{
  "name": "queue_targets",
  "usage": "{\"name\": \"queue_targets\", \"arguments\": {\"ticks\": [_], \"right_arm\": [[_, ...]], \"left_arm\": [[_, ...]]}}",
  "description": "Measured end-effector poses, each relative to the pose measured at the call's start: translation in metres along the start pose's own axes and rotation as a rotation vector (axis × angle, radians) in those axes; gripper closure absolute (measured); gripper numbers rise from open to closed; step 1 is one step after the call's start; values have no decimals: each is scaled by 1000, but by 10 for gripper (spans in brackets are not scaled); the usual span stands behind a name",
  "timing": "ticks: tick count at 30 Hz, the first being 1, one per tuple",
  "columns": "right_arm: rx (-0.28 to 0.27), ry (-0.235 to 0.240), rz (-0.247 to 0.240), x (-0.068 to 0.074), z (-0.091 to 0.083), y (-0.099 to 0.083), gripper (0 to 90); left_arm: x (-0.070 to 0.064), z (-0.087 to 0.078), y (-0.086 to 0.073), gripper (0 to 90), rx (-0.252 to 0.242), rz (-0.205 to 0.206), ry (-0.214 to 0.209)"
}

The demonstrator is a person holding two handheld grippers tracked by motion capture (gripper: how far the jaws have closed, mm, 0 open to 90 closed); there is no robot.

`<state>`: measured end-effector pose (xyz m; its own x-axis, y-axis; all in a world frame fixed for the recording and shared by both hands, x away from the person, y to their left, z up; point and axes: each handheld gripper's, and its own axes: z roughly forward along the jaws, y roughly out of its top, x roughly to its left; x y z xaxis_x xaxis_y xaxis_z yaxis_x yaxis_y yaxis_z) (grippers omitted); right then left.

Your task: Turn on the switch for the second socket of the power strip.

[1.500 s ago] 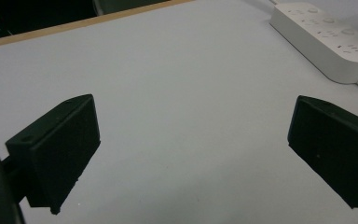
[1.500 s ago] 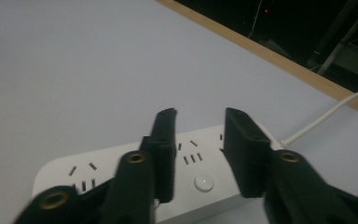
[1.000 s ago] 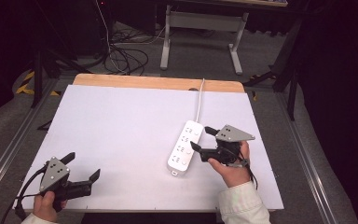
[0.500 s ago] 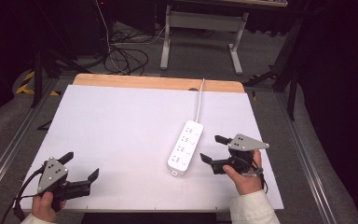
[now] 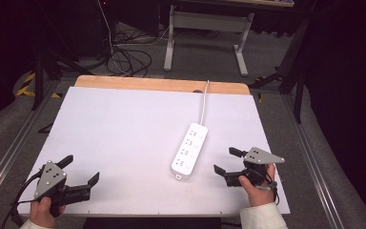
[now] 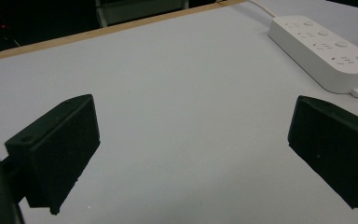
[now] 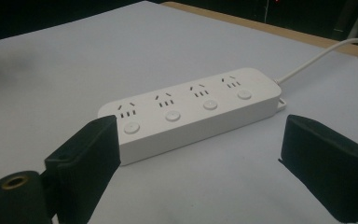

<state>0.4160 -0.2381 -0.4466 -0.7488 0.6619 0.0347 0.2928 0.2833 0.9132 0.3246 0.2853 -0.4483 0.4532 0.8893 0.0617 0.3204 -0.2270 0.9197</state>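
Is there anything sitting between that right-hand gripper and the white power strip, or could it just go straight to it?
Nothing visible is in the way. The right gripper has its jaws open and pointed at the power strip, with bare white table between them. The right gripper view shows the strip lying just beyond the jaws, apart from them.

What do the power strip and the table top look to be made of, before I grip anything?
Power strip: likely hard moulded plastic, smooth white with a soft sheen, rounded edges and moulded round buttons. Table top: a flat, matte, pale grey-white sheet, perhaps laminate or a mat; a bare wood-coloured strip along the far edge suggests a wooden board beneath.
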Motion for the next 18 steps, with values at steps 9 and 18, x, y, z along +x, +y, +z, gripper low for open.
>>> {"name": "queue_targets", "arguments": {"ticks": [9, 18], "right_arm": [[40, -21, -17, 0, -2, -14, 124], [84, -24, -26, 1, -3, -28, 123]], "left_arm": [[2, -3, -1, 25, 0, -5, 4], [3, -3, -4, 25, 13, 0, 12]]}}
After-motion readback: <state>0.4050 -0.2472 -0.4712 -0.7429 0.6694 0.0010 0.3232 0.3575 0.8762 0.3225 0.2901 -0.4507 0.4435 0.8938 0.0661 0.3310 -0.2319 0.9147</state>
